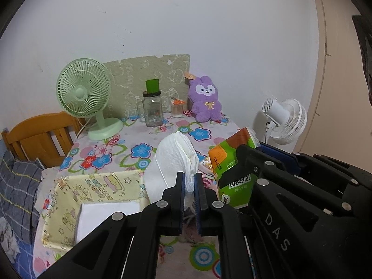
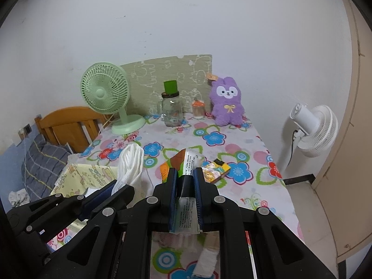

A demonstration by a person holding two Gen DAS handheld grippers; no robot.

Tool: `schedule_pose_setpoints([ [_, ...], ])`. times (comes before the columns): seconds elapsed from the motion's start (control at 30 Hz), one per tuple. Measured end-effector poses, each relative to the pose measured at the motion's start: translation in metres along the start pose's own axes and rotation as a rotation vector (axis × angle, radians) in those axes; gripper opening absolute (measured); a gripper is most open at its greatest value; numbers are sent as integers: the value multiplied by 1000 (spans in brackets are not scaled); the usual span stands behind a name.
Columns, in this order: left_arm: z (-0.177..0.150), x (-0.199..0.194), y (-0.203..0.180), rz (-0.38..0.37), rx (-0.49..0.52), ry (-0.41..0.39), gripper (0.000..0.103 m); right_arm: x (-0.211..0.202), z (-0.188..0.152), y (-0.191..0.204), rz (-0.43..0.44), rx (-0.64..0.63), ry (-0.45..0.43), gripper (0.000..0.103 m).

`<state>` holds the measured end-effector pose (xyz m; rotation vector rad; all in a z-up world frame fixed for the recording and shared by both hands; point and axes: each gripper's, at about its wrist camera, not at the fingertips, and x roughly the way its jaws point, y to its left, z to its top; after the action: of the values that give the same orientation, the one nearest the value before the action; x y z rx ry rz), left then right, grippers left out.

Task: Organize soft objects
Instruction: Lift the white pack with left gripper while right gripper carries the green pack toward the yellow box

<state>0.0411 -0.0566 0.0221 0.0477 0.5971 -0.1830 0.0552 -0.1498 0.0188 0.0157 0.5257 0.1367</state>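
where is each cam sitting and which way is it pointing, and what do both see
Left wrist view: sits on the left gripper, looking forward and down over the floral table toward the wall; its jaws are shut on a stack of white tissues, and the right gripper shows at right.
Right wrist view: sits on the right gripper, facing the same way, shut on a green tissue pack; the left gripper shows at lower left.
Both share: green fan, glass jar, purple plush, white fan, yellow box.

Mid table (image 2: 232, 144) clear; green fan (image 2: 105, 93), jar (image 2: 172, 114), plush (image 2: 226, 103) block back edge, yellow box (image 1: 69, 200) at left.
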Motion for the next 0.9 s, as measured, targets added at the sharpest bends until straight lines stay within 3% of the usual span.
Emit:
schedule_pose_setpoints([
  [0.9,-3,17,90,40,-32,37,5,56,11,89,92,-54,64,17],
])
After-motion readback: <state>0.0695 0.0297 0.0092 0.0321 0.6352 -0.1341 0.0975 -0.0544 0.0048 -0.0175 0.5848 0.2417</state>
